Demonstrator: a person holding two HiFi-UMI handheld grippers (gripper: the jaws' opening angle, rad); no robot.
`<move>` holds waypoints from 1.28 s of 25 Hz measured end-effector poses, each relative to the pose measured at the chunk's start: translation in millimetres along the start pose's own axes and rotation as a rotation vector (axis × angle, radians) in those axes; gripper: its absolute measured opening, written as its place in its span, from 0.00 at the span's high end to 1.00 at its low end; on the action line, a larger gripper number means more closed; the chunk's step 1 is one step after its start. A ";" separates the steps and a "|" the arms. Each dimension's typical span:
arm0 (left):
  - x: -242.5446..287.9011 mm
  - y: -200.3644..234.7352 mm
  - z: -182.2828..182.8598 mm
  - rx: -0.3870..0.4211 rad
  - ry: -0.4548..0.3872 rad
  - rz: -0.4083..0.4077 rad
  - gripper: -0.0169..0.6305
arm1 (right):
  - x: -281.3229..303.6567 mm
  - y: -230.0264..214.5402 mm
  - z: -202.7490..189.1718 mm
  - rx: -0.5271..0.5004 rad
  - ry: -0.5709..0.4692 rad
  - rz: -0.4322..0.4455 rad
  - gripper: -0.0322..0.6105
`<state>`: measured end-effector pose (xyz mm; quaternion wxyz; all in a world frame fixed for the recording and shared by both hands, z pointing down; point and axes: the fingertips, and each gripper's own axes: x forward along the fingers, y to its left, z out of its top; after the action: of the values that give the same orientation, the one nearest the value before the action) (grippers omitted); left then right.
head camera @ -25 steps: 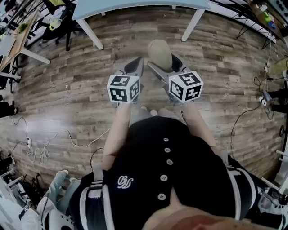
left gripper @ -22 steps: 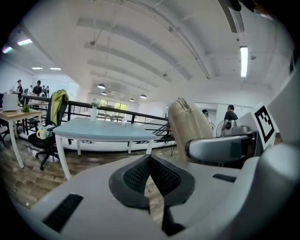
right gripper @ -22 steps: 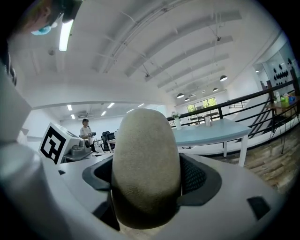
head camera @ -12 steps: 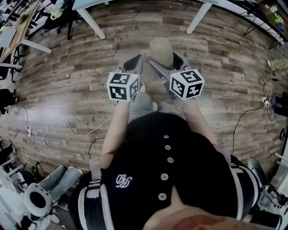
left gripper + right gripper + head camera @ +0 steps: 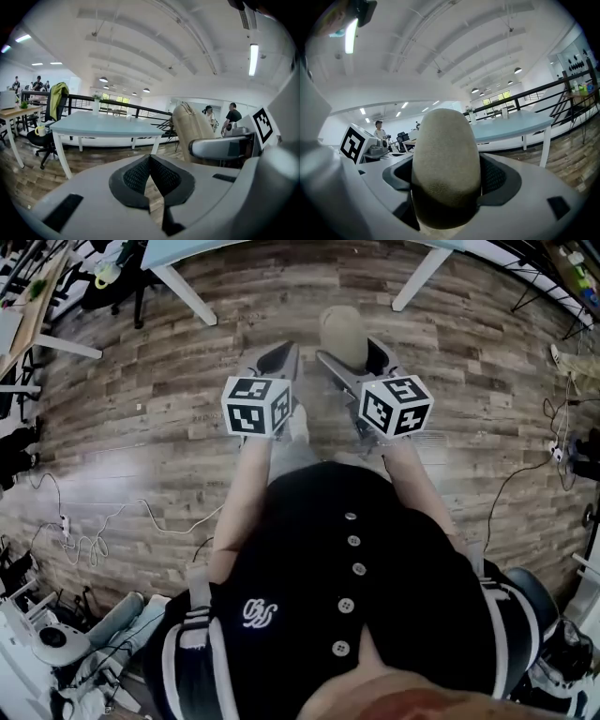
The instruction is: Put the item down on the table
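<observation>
Head view: left gripper point(image 5: 279, 354) idle, right gripper point(image 5: 445, 180) carrying a beige padded item point(image 5: 342, 331) toward the pale blue table point(image 5: 103, 127).

On the left, the empty gripper's jaws are pressed together with nothing between them. Just to its right, the other gripper is clamped on the item's lower part, with its rounded top standing out beyond the jaw tips. The table lies ahead of both grippers, well apart from them, so the item hangs over bare floor. A good placement probably means closing that gap, lowering the item until its base rests flat on the tabletop, and only then spreading the jaws. Compared with a second ago, the grip looks unchanged and both grippers sit higher in view. The table legs seem slightly wider apart, though the distortion makes that uncertain.
</observation>
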<state>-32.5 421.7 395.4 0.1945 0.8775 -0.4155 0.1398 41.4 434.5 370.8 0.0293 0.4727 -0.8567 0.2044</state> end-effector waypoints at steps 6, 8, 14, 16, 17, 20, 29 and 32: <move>48.6 47.3 48.3 0.022 -0.015 -0.041 0.97 | 64.6 -29.7 29.9 0.035 -0.017 -0.025 0.33; 65.2 60.4 62.8 0.030 -0.012 -0.056 0.97 | 84.0 -41.4 38.0 0.043 -0.016 -0.038 0.33; 97.3 112.2 91.5 0.059 0.005 -0.068 0.97 | 140.2 -55.0 62.0 0.016 -0.022 -0.058 0.33; 104.8 123.8 101.5 0.062 -0.005 -0.077 0.97 | 153.1 -59.5 70.1 0.017 -0.031 -0.070 0.33; 107.5 127.6 104.2 0.062 -0.008 -0.080 0.97 | 157.3 -61.2 71.8 0.015 -0.032 -0.075 0.33; 114.0 134.0 102.8 0.051 -0.006 -0.091 0.97 | 165.4 -65.8 68.6 0.015 -0.020 -0.085 0.33; 122.8 160.0 81.5 -0.016 0.041 -0.089 0.97 | 185.3 -78.2 63.9 0.046 0.012 -0.113 0.33; 128.9 168.3 78.9 -0.029 0.052 -0.074 0.97 | 189.0 -89.7 65.8 0.060 0.011 -0.117 0.33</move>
<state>-78.5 201.1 415.9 0.2229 0.8854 -0.3795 0.1494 20.3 216.7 385.5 0.0318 0.5214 -0.8209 0.2307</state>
